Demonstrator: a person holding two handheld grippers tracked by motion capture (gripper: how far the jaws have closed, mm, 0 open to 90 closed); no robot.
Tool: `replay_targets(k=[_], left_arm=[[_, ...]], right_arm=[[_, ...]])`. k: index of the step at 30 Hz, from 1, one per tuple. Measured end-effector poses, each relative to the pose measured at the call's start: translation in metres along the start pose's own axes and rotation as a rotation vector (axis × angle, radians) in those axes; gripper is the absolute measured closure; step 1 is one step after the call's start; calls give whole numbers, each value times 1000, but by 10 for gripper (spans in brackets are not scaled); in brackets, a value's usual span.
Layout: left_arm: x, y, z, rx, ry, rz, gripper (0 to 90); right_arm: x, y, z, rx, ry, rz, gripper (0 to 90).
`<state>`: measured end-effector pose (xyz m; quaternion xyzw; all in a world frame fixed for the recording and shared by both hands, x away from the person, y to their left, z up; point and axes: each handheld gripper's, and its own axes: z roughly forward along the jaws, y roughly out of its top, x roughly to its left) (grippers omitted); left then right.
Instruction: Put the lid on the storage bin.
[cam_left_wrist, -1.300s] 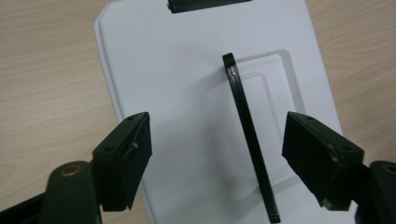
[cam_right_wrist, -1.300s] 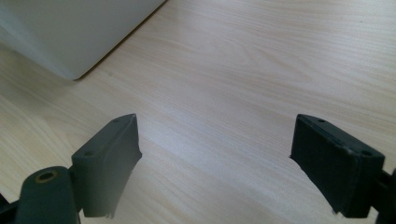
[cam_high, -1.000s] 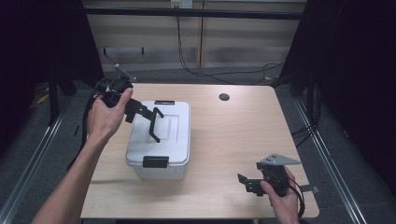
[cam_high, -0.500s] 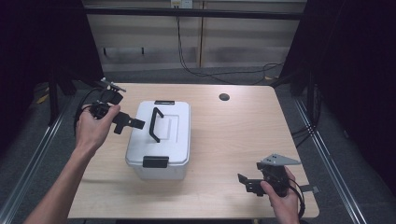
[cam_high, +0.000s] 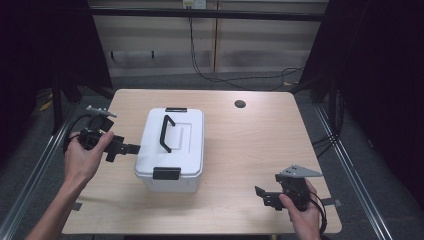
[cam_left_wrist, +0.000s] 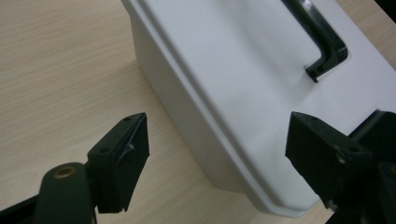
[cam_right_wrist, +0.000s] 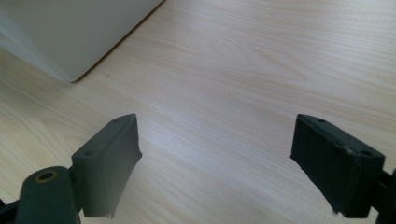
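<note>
A white lidded box (cam_high: 172, 145) with a black handle (cam_high: 166, 132) and black latches at both ends stands left of the table's middle. My left gripper (cam_high: 122, 151) is open just left of the box, jaws pointing at its side wall. In the left gripper view the box (cam_left_wrist: 243, 93) and its handle (cam_left_wrist: 322, 42) lie ahead, the gripper (cam_left_wrist: 217, 163) wide apart with nothing between its jaws. My right gripper (cam_high: 264, 196) stands open near the front right of the table. In the right gripper view a corner of the box (cam_right_wrist: 70, 32) shows far left, beyond the open gripper (cam_right_wrist: 215, 158).
The wooden table (cam_high: 260, 145) has a round cable hole (cam_high: 240, 104) at the back right. Bare wood lies between the box and my right gripper. Metal rails run along both sides of the table on the floor.
My left gripper has come off the top of the box near the handle and moved left and toward the front, down beside the box's left wall. The right gripper has stayed put.
</note>
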<state>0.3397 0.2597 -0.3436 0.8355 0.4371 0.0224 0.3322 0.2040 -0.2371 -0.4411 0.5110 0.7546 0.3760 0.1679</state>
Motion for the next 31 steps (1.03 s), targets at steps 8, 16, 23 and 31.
replay_targets(k=[8, 16, 23, 31], left_arm=[[16, -33, 0, -73, 14, -15, 221], [22, -60, 6, -95, 3, -31, 211], [30, -85, 8, -140, -6, -71, 199], [40, -108, 13, -145, -30, -91, 200]], right_arm=[[0, 0, 0, -2, 1, -2, 150], [-1, 0, 0, -3, -3, 1, 150], [-1, 0, 0, -2, -5, 5, 150], [-1, 0, 1, -6, -2, 7, 151]])
